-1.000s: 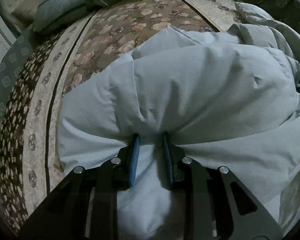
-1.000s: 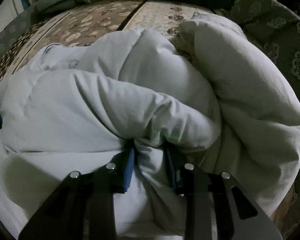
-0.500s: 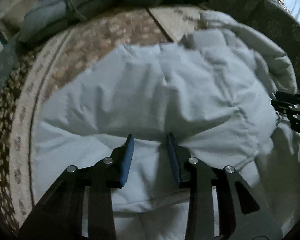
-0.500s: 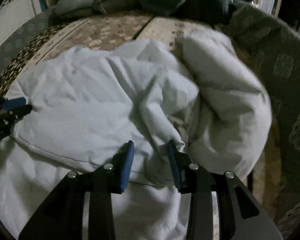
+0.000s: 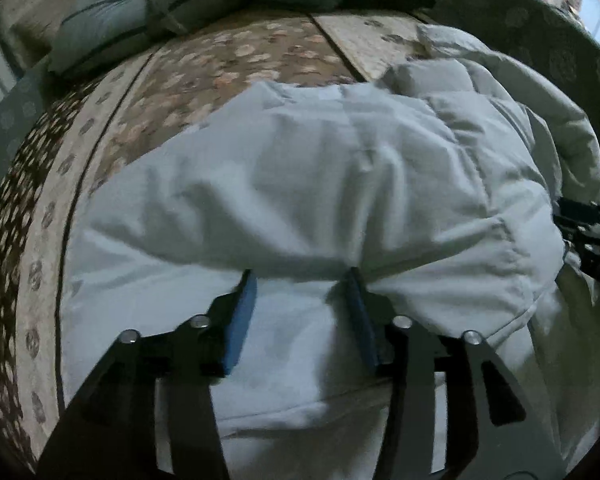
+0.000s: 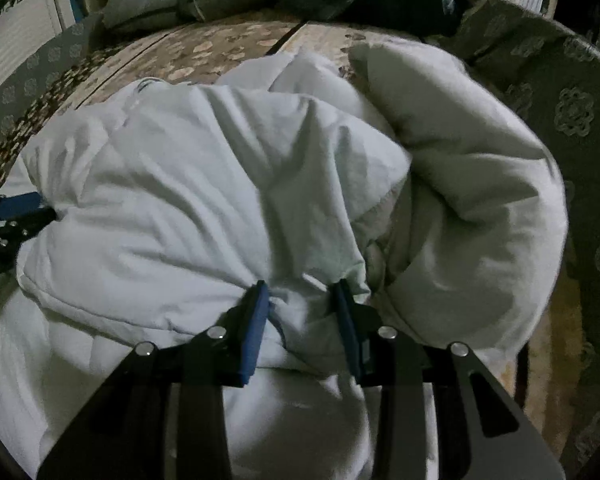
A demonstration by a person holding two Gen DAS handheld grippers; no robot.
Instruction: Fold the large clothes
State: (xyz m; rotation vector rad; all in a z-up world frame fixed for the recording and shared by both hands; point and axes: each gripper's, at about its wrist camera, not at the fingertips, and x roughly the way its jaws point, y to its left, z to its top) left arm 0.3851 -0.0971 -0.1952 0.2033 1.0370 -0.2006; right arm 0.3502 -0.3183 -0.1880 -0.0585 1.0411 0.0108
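A large pale blue-white padded garment (image 5: 320, 184) lies on a flower-patterned bed, folded over itself into a thick bundle. It also fills the right wrist view (image 6: 228, 184), with a puffy rolled part (image 6: 472, 176) at its right. My left gripper (image 5: 300, 280) is open, its blue pads against the near folded edge with fabric between them. My right gripper (image 6: 300, 290) is open too, its pads at the fold's edge with a bunch of fabric between. Each gripper shows at the edge of the other's view, the right gripper (image 5: 588, 232) and the left gripper (image 6: 8, 220).
The brown and beige flowered bedspread (image 5: 204, 80) stretches to the far left. Blue-grey and dark pillows (image 5: 148, 12) are piled at the head. A dark green patterned cover (image 6: 572, 112) lies along the right side. A white panel (image 6: 16, 40) stands at the far left.
Both grippers have opened wider, from gripping the bunched garment a second ago. The folded part now lies laid down on the bed. Both cameras have drawn back a little.
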